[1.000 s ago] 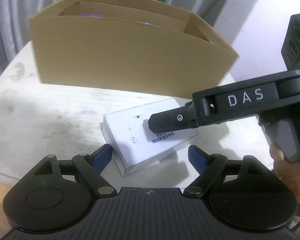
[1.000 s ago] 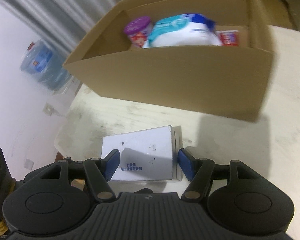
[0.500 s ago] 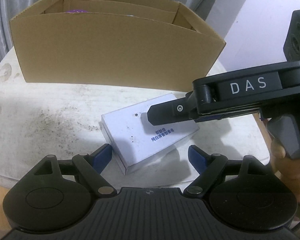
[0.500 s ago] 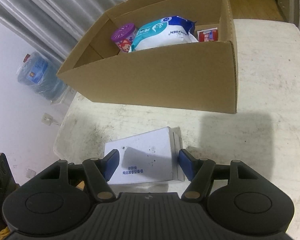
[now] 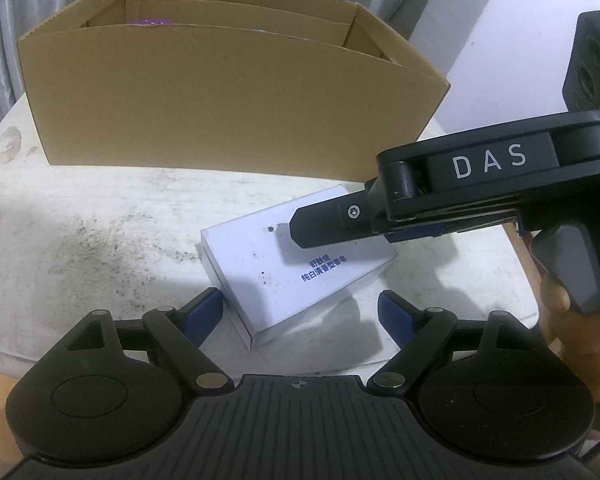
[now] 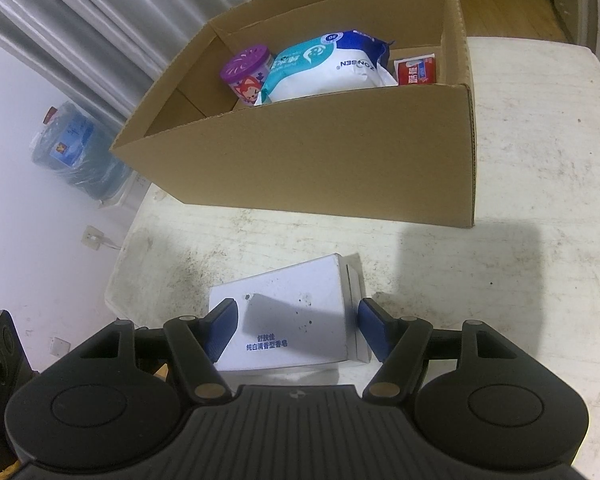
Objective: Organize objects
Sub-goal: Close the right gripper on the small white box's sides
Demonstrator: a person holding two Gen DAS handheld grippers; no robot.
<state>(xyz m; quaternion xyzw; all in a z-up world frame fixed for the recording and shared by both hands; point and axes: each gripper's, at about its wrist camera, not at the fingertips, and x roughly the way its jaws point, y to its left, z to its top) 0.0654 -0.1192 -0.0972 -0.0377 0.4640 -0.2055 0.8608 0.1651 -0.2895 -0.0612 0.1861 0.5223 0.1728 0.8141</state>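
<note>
White soap box lies flat on your desk, near the cardboard box | your right gripper straddles it, jaws spread, pads beside its sides | your left gripper jaws spread at its near corner | carton holds purple jar, wipes pack, red packet.

Both grippers are spread wide — the left gripper held low and level, the right gripper angled downward, its handle gripped by the person's hand
</note>
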